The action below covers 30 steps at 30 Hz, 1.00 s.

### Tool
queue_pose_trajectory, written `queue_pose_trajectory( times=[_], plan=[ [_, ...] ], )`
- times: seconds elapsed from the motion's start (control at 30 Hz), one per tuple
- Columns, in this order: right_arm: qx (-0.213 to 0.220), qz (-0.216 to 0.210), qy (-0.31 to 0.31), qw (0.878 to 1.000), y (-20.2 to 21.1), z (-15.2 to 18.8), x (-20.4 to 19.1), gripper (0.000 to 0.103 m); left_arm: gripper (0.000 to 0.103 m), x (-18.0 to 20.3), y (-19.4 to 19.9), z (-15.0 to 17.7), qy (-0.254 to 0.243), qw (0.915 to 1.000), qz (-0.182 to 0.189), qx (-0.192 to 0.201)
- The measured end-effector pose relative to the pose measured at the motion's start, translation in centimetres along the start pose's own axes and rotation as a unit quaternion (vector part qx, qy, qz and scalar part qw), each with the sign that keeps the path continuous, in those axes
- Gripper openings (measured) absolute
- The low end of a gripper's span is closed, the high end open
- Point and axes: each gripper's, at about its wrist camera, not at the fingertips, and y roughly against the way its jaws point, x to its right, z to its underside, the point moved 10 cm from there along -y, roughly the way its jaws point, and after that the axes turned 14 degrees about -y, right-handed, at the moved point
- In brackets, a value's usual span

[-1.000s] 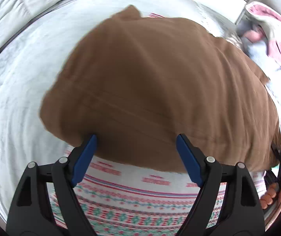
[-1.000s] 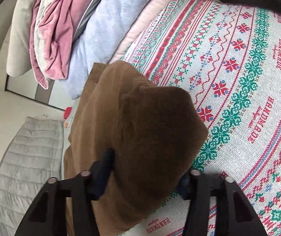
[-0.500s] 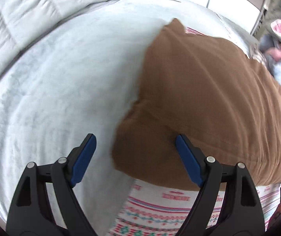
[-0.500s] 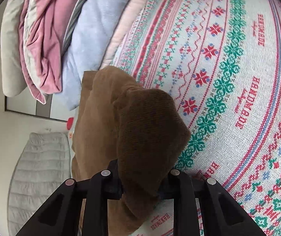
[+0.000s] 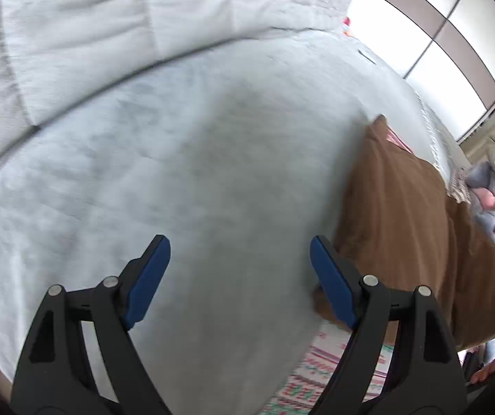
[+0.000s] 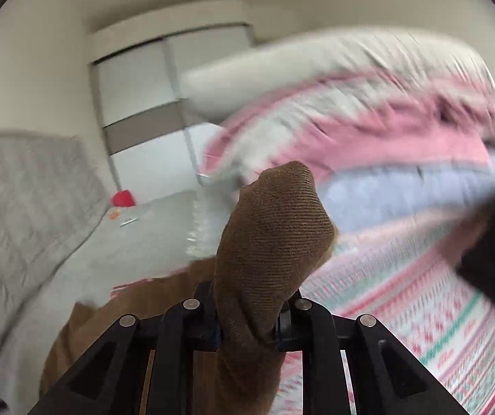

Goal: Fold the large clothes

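Right gripper [image 6: 247, 325]: jaws have just been closing and now pinch a bunched fold of the brown garment [image 6: 271, 228], which sticks up between them and trails down-left onto the bed. Left gripper [image 5: 238, 276]: jaws spread wide, nothing between them, over the bare light grey bed cover [image 5: 195, 159]; right blue pad [image 5: 332, 285] sits just beside the garment's near edge. In the left wrist view the garment lies at right, partly on the patterned red-green blanket [image 5: 320, 373]. Beyond: quilted grey headboard [image 5: 116, 17], a pile of pink, white and pale blue bedding [image 6: 368, 131], blurred, and a wardrobe [image 6: 150, 79]. Small red object [image 6: 122, 197] at the bed's far end.
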Motion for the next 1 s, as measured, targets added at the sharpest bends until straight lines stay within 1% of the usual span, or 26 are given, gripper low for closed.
queue_pose_trajectory(
  times=[0.03,0.07,0.1,0.13,0.17,0.23,0.27,0.3,0.33,0.37,0.4,0.43,0.47,0.53,0.6,0.63,0.67,0.73,0.77,0.83,0.9,1.0],
  plan=[
    [0.015,-0.033,0.059,0.998,1.1,0.9,-4.5,0.019,0.083,-0.2,0.0,0.1,0.001,1.0000,0.002,0.000],
    [0.021,-0.057,0.102,0.993,1.3,1.8,-8.0,0.019,0.083,-0.3,0.0,0.1,0.002,1.0000,0.007,-0.002],
    [0.026,-0.088,0.163,0.982,2.2,3.7,-11.8,0.019,0.083,-0.4,0.0,0.1,0.004,0.9999,0.013,-0.003],
    [0.026,-0.106,0.203,0.973,2.6,5.3,-14.2,0.020,0.083,-0.4,-0.1,0.1,0.006,0.9998,0.018,-0.003],
    [0.022,-0.134,0.266,0.955,3.3,8.3,-17.1,0.020,0.083,-0.5,-0.1,0.0,0.007,0.9997,0.021,-0.004],
    [0.002,-0.170,0.361,0.917,4.1,14.2,-20.5,0.020,0.083,-0.6,-0.1,0.0,0.012,0.9997,0.023,-0.005],
    [-0.018,-0.182,0.401,0.897,4.3,17.5,-21.4,0.020,0.083,-0.9,-0.1,0.1,0.014,0.9996,0.024,-0.005],
    [-0.047,-0.190,0.442,0.875,4.0,21.3,-22.0,0.020,0.083,-0.9,0.0,0.1,0.017,0.9994,0.028,-0.005],
    [-0.069,-0.193,0.470,0.858,3.8,24.3,-22.0,0.020,0.083,-0.8,-0.1,0.1,0.019,0.9993,0.032,-0.006],
    [-0.086,-0.191,0.492,0.845,3.4,26.5,-21.8,0.022,0.083,-0.8,-0.1,0.2,0.019,0.9991,0.036,-0.007],
    [-0.082,-0.185,0.507,0.838,3.0,28.0,-21.6,0.022,0.083,-0.6,-0.1,0.2,0.019,0.9991,0.038,-0.008],
    [-0.073,-0.179,0.509,0.839,2.8,28.4,-21.7,0.025,0.083,-0.4,-0.1,0.4,0.017,0.9990,0.040,-0.009],
    [-0.068,-0.168,0.504,0.844,2.6,28.2,-21.8,0.027,0.083,-0.2,-0.1,0.4,0.014,0.9990,0.041,-0.009],
    [-0.077,-0.164,0.492,0.852,2.3,27.4,-22.0,0.031,0.083,0.1,0.0,0.3,0.011,0.9991,0.040,-0.008],
    [-0.096,-0.188,0.490,0.846,3.0,26.5,-22.5,0.043,0.083,0.5,0.1,0.2,0.011,0.9989,0.045,-0.005],
    [-0.103,-0.204,0.488,0.843,3.6,26.0,-22.6,0.055,0.083,0.8,0.2,0.2,0.011,0.9986,0.051,-0.004],
    [-0.101,-0.219,0.483,0.842,4.2,25.0,-22.6,0.067,0.083,1.1,0.2,0.1,0.011,0.9982,0.059,-0.003],
    [-0.083,-0.232,0.476,0.844,6.0,23.6,-22.0,0.077,0.083,1.8,0.4,0.1,0.010,0.9974,0.071,0.001],
    [-0.083,-0.233,0.471,0.847,6.1,22.7,-21.2,0.080,0.083,2.2,0.4,0.0,0.009,0.9971,0.075,0.002],
    [-0.087,-0.227,0.460,0.854,5.8,21.4,-19.4,0.081,0.083,3.5,0.7,-0.1,0.000,0.9959,0.090,0.008],
    [-0.087,-0.205,0.452,0.864,4.6,20.0,-16.9,0.081,0.083,5.3,1.2,-0.2,-0.016,0.9940,0.107,0.016],
    [-0.091,-0.173,0.443,0.875,2.8,18.8,-13.4,0.081,0.083,8.6,1.5,0.0,-0.046,0.9892,0.138,0.019]
  ],
)
